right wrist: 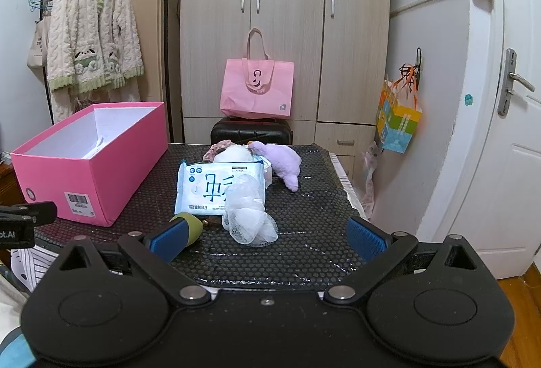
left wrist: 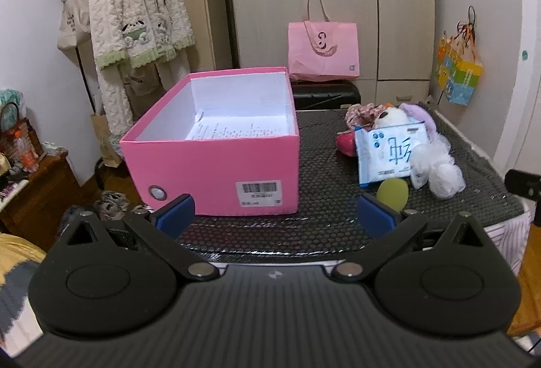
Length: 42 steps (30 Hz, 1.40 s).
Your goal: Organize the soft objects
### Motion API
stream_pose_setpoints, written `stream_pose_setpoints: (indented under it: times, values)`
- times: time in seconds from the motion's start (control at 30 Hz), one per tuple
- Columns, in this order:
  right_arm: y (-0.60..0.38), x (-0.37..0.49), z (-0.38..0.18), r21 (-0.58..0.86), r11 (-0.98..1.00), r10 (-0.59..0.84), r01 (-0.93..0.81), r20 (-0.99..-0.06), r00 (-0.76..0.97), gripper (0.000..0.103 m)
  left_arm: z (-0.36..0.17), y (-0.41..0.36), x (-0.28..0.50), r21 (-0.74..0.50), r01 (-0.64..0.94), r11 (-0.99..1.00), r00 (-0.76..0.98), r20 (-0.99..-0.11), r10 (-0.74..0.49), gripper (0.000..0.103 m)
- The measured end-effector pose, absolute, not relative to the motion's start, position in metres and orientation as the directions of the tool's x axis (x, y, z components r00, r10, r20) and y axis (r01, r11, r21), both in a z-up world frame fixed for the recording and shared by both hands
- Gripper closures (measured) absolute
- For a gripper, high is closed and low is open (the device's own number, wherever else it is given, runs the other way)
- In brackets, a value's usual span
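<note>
A bedroom with a wardrobe (right wrist: 287,30) is being shown, and a desk (right wrist: 304,232) covered in dark dotted matting is being used as the work surface. At the left, an open pink box (left wrist: 216,165) is being kept ready, with only a sheet of paper inside. Toward the right, a heap of soft things is being left near it: a tissue pack (right wrist: 216,185), a white mesh sponge (right wrist: 250,219), a green puff (right wrist: 189,226) and a purple plush toy (right wrist: 280,162). The left hand-held gripper (left wrist: 275,212) and the right hand-held gripper (right wrist: 267,239) are both being held spread wide and empty. The sponge, lying nearest, is probably best pinched at its middle.
</note>
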State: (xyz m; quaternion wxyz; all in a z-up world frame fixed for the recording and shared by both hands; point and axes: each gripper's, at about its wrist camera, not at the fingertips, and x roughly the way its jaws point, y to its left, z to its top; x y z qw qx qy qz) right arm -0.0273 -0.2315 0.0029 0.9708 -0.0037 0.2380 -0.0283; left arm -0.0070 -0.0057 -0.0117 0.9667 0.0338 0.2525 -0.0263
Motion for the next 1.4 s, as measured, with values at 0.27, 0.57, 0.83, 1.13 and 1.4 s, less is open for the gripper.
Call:
stream_pose_setpoints:
  times: [0.27,0.57,0.83,1.13,1.4]
  values:
    - [-0.249,-0.027,0.006,-0.019,1.0,0.017,-0.024,-0.306,0.952,0.002,0.007,-0.02,0.0,0.016,0.2,0.98,0.89,-0.42,-0.175,0.0]
    - [-0.282,0.015,-0.025,0.119,0.981,0.183,-0.154,-0.293,0.938,0.002,-0.021,-0.058,0.031,0.008,0.38,0.925,0.832,-0.439,-0.338,0.0]
    - [-0.291,0.05,-0.054,0.169,0.966,0.241,-0.195,-0.327,0.914,0.01,-0.044,-0.073,0.052,-0.03,0.45,0.892,0.828,-0.36,-0.43,0.003]
    - [-0.279,0.076,-0.093,0.079,0.957,0.287,-0.278,-0.367,0.885,0.014,-0.086,-0.082,0.087,-0.06,0.478,0.876,0.764,-0.463,-0.449,0.039]
    - [-0.279,0.093,-0.104,0.049,0.967,0.247,-0.249,-0.395,0.885,0.025,-0.106,-0.084,0.105,-0.067,0.462,0.884,0.76,-0.483,-0.434,0.042]
